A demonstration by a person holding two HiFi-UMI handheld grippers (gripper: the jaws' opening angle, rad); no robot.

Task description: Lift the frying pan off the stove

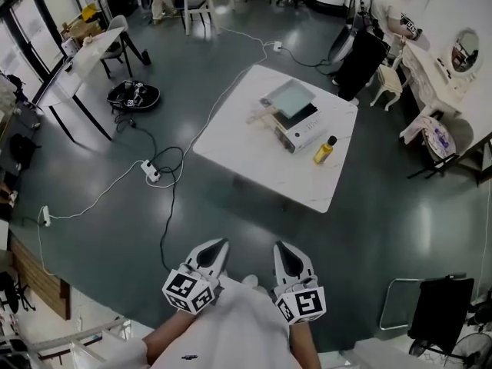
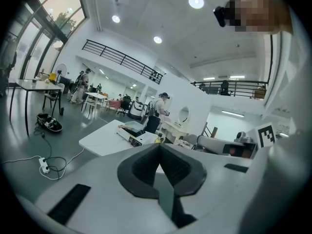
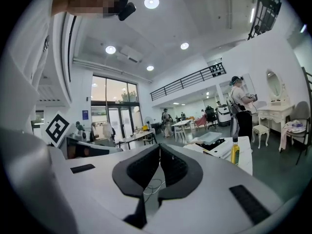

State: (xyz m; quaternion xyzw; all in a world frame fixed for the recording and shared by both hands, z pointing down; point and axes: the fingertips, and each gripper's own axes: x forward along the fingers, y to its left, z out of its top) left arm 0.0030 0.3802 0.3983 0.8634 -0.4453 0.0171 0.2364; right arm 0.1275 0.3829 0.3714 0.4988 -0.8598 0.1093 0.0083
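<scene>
A grey square frying pan [image 1: 290,97] rests on a white stove [image 1: 305,133] on the white table [image 1: 254,156] in the middle of the room, seen in the head view. The left gripper [image 1: 220,244] and right gripper [image 1: 280,247] are held side by side close to the person's body, far short of the table, both shut and holding nothing. In the left gripper view, the pan [image 2: 134,126] and stove [image 2: 128,136] show small beyond the shut left gripper [image 2: 160,146]. Past the shut right gripper [image 3: 159,147], the right gripper view shows the pan [image 3: 210,137].
A yellow bottle [image 1: 325,150] stands on the table beside the stove. A power strip with cables [image 1: 151,171] lies on the floor left of the table. A black chair [image 1: 360,61] and a person [image 1: 387,6] are behind it. A black frame [image 1: 440,312] stands at lower right.
</scene>
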